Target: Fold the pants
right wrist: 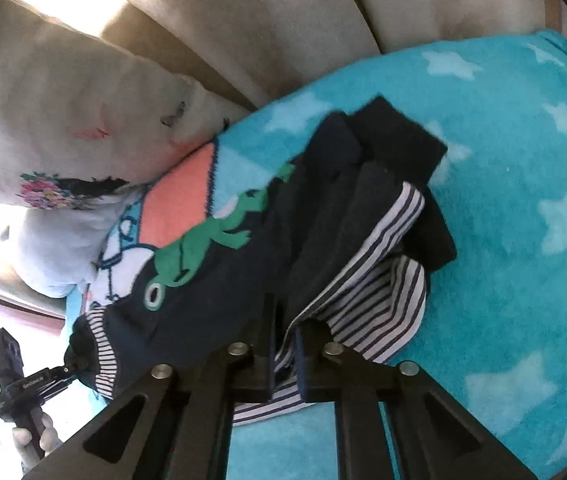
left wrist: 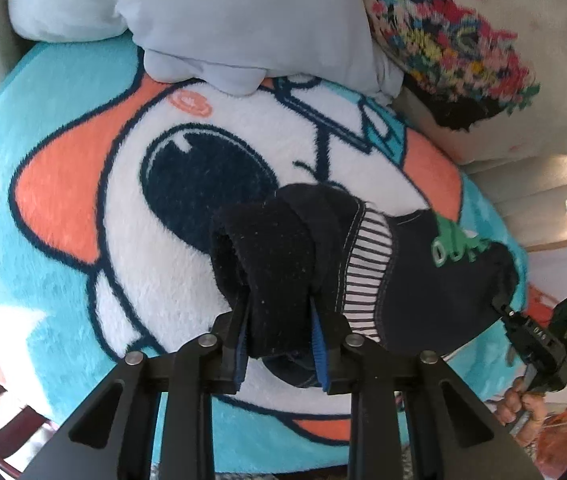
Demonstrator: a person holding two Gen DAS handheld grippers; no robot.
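Note:
The small navy pants [left wrist: 411, 284] have a striped lining and a green frog print [left wrist: 453, 242]. They hang in a bunch above the plush cartoon blanket [left wrist: 103, 208]. My left gripper [left wrist: 279, 320] is shut on a thick dark cuff end of the pants. My right gripper [right wrist: 285, 344] is shut on the striped waistband edge of the pants [right wrist: 219, 280]. The right gripper also shows in the left wrist view [left wrist: 501, 306], clamped on the far end. The left gripper shows in the right wrist view [right wrist: 77, 364], at the pants' lower left end.
A pale blue cushion [left wrist: 219, 20] lies at the blanket's far side. A white pillow with a colourful floral patch [left wrist: 451, 48] leans on the beige sofa back [right wrist: 283, 12]. The blanket's teal starred part [right wrist: 523, 200] spreads to the right.

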